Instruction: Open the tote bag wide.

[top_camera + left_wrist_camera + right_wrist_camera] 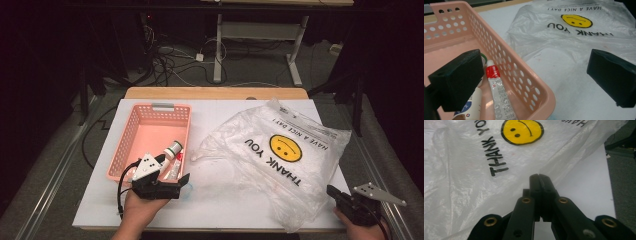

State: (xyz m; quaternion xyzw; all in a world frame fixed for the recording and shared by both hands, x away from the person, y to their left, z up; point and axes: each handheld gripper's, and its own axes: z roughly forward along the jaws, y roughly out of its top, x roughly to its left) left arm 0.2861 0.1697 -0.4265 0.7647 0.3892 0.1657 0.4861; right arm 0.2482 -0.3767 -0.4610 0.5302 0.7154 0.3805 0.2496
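A pink perforated basket (131,131) stands at the table's left. Inside its near right corner lie a tube with a red band (498,88) and a white bottle (471,106); the bottle's green-ringed cap (174,148) points away from me. My left gripper (175,171) is open wide and straddles the basket's near right wall (524,75), one jaw inside above the bottle, the other over the table. A clear plastic bag (280,150) printed THANK YOU with a yellow smiley lies crumpled across the right half. My right gripper (539,178) is shut by the bag's near right edge, with nothing visible between its jaws.
The white table top (215,205) ends in a wooden strip at the far side. Beyond it are cables on the floor and a desk frame (260,45). The right table edge lies close to my right gripper (331,191).
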